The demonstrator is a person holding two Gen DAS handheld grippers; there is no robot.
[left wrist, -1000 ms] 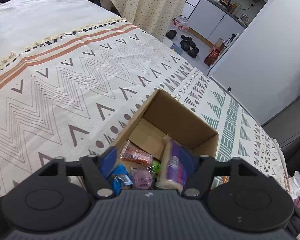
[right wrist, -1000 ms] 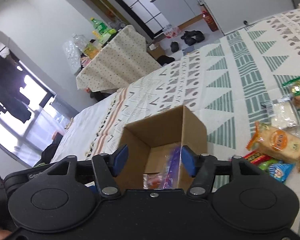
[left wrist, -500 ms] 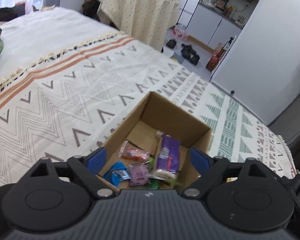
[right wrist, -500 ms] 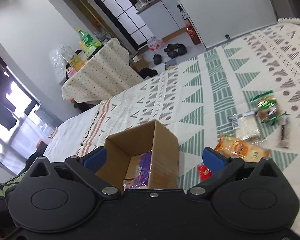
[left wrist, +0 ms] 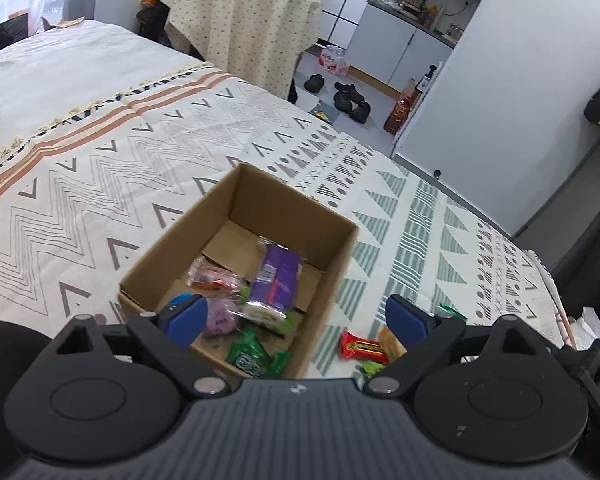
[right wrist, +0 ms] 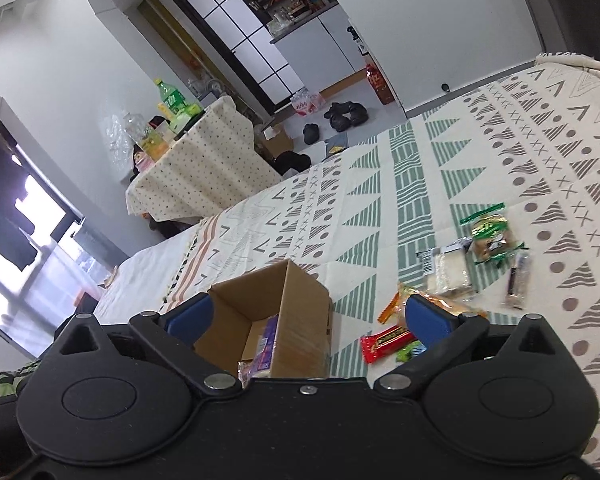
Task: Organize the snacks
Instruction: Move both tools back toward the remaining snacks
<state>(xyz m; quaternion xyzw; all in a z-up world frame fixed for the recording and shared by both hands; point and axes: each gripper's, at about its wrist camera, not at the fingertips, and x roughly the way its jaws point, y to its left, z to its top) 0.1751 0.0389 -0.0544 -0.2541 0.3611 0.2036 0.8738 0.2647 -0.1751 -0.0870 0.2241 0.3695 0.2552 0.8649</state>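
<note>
Patterned bedspread (left wrist: 148, 168) underneath everything, with a cloth-draped table (left wrist: 240, 20) and kitchen cupboards far beyond.

Left gripper (left wrist: 296, 318): empty, jaws opening and nearly spread full, nothing between the blue pads. Cardboard box (left wrist: 332, 264) directly ahead and below, flaps folded in, open top up so packets can simply be dropped. Inside it: purple packet (left wrist: 276, 280) dead ahead, lying lengthwise; orange packet (left wrist: 212, 278) ahead and left; pink round packet (left wrist: 218, 320) just past the left pad; green wrapper (left wrist: 246, 354) nearest, low between the fingers. Red bar (left wrist: 362, 350) outside the box, on the spread close inside the right pad.

Right gripper (right wrist: 306, 316): wide apart too, holding nothing. Same cardboard box (right wrist: 296, 312) between its fingers, purple packet (right wrist: 266, 344) showing over the near wall. Loose snacks ahead and right, probably left clear of the box for easy picking: red bar (right wrist: 384, 342) just inside the right pad, orange cracker pack (right wrist: 436, 300) partly behind that pad, clear white pack (right wrist: 448, 272) beyond, green-wrapped cake (right wrist: 490, 234) farther out, dark stick (right wrist: 516, 284) well right.

Sorting judged about half done; likely next a reach for the red bar.
</note>
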